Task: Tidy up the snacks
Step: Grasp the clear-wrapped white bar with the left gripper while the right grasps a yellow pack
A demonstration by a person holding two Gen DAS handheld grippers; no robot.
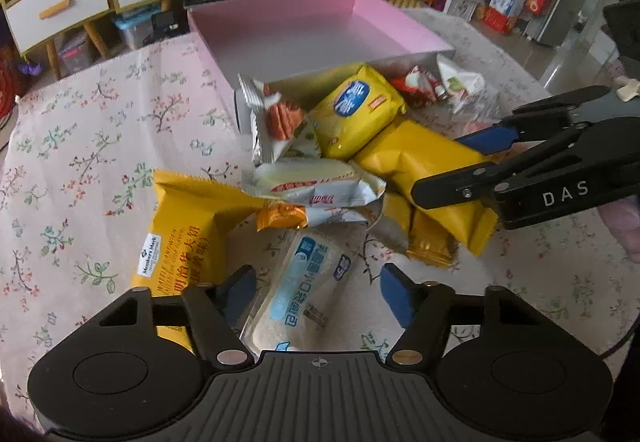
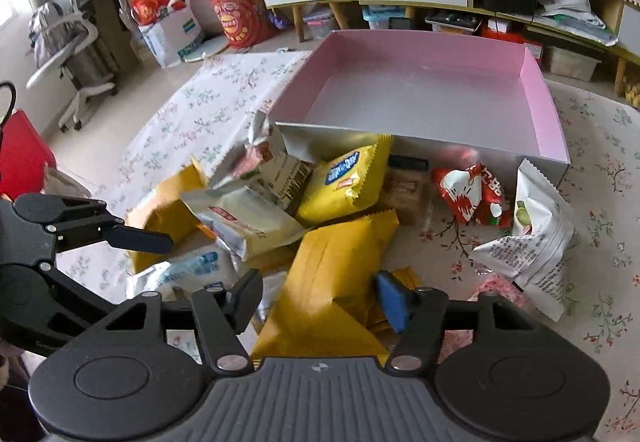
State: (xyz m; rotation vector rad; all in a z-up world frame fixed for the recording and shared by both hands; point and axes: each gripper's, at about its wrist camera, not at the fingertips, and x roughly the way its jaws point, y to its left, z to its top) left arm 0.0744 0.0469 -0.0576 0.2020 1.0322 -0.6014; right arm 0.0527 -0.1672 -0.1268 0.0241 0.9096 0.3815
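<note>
Both claws over snack pile, box empty.
Left gripper [image 1: 318, 292] apart, straddling white-blue packet [image 1: 308, 294], long axis up-frame; right gripper [image 2: 320, 300] apart astride yellow pouch [image 2: 332, 274].

We note a matt floral cloth [image 1: 80, 146] covering the table, soft and faintly creased. The shallow pink-lined cardboard box [image 2: 536, 98] looks smooth paper inside, with dull grey outer walls. The yellow snack packets [image 1: 356, 114] are glossy plastic film with crimped, saw-toothed ends; the translucent white-and-blue packet [image 1: 304, 282] is shiny film too. Both grippers [image 1: 320, 290] [image 2: 320, 302] show matt black plastic, ribbed on top, with bright metal rivets and blue rubbery-looking pads [image 2: 392, 302].
</note>
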